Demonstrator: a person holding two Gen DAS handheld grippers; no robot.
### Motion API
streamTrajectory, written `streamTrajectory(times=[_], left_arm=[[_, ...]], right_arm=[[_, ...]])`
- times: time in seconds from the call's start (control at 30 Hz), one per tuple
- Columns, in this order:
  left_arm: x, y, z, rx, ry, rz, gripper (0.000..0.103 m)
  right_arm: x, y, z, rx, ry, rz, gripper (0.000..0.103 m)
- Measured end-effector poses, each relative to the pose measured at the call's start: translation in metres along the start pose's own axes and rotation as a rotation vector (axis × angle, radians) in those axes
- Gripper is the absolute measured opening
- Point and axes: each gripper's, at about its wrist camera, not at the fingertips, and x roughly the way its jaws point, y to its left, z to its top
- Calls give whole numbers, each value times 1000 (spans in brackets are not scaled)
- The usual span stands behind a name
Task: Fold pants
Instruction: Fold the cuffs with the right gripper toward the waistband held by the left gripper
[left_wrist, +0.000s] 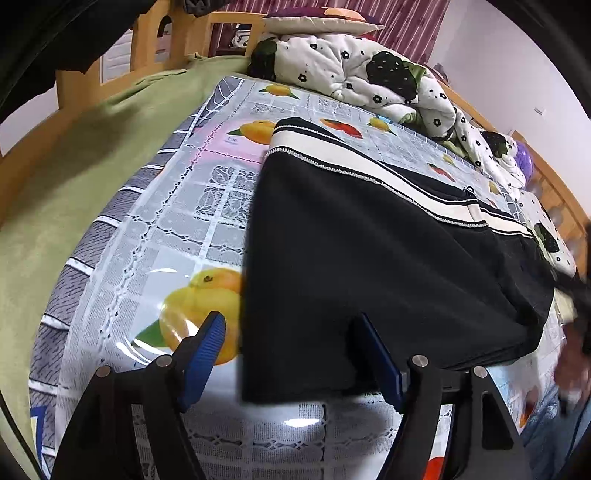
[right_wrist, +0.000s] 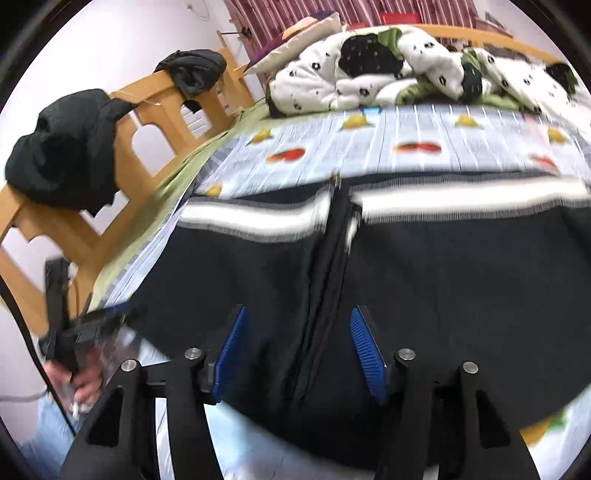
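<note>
the pants (left_wrist: 388, 258) lie flat just ahead of both grippers, long axis running left to right. left gripper (left_wrist: 291, 354) is spread, straddling their near left edge. right gripper (right_wrist: 295, 350) is spread over the middle, probably nearer, though blurred.

Bright fisheye views, right one motion-blurred

text: you can read none | cloth (left_wrist: 207, 206): small dark mark by the pink patch, too small for you to make out | pants (left_wrist: 369, 258): no label showing | right wrist view: blurred, nothing legible
</note>
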Motion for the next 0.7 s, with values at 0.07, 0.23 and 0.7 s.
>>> streamTrajectory(times=[0.07, 0.23, 0.7], left_arm=[[1, 1, 1, 0, -1, -7, 74], [2, 0, -2, 21, -9, -7, 76], [-16, 12, -3, -72, -69, -76, 77]], right_arm=[[20, -2, 25, -13, 12, -22, 58], [103, -22, 64, 64, 195, -56, 49], [56, -14, 68, -34, 65, -145, 39]])
